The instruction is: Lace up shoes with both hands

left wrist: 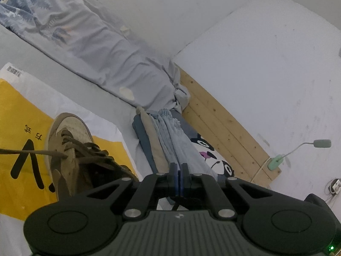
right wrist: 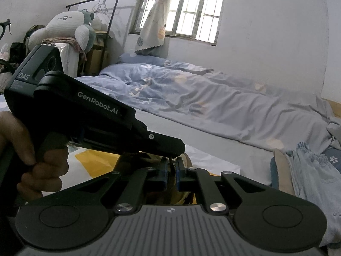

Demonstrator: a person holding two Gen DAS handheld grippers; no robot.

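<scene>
A brown suede shoe (left wrist: 70, 149) with brown laces lies on a yellow and white plastic bag (left wrist: 19, 115) on the bed. One lace (left wrist: 32, 152) runs taut from an eyelet off the left edge of the left wrist view. My left gripper (left wrist: 179, 167) is shut to the right of the shoe, and I see nothing between its pads. In the right wrist view the left gripper (right wrist: 175, 152), held by a hand (right wrist: 32, 162), crosses just above my right gripper (right wrist: 171, 166). The right gripper is shut on a thin dark lace strand (right wrist: 171, 161). The shoe is mostly hidden there.
A rumpled blue duvet (right wrist: 191, 98) covers the far side of the bed. Folded clothes (left wrist: 170, 136) and a panda-print pillow (left wrist: 213, 155) lie by the wooden bed frame (left wrist: 223, 128). A green clip lamp (left wrist: 277, 160) sits against the white wall.
</scene>
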